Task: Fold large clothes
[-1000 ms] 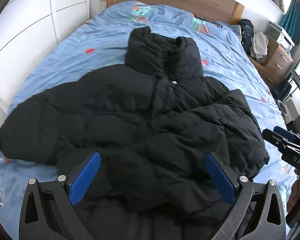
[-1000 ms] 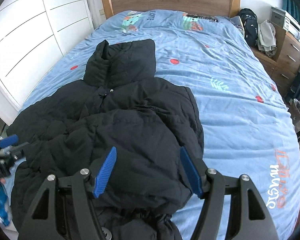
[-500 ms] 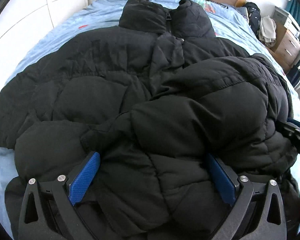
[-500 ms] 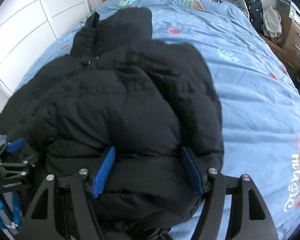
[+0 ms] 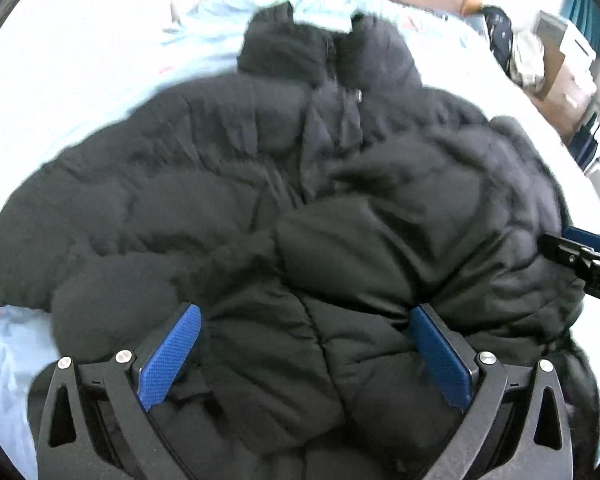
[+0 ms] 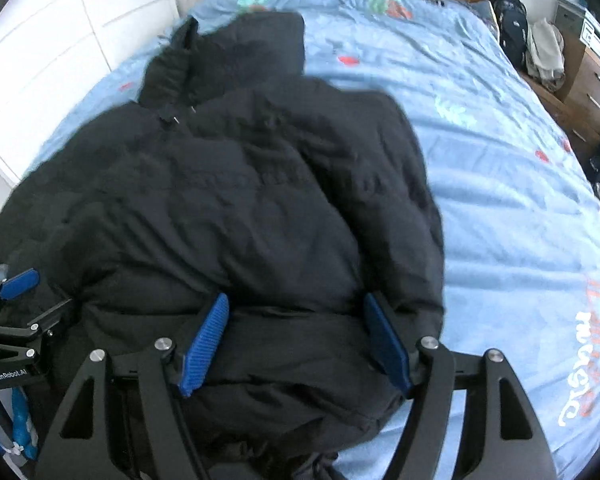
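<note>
Jacket (image 6: 236, 208), black and padded, lies on the bed (image 6: 500, 184) beside white cupboards (image 6: 72, 52). Left tool (image 5: 306, 354), marked "GenRobot.AI", and right tool (image 6: 296, 344) gape wide over its hem, gripping nothing. Bedside drawers (image 6: 592, 92) stand right.

The left gripper (image 6: 16, 320), seen at the edge of the right wrist view, carries a white "GenRobot.AI" label, and the blue bedsheet (image 6: 500, 200) bears sideways white lettering that seems to read "music".
</note>
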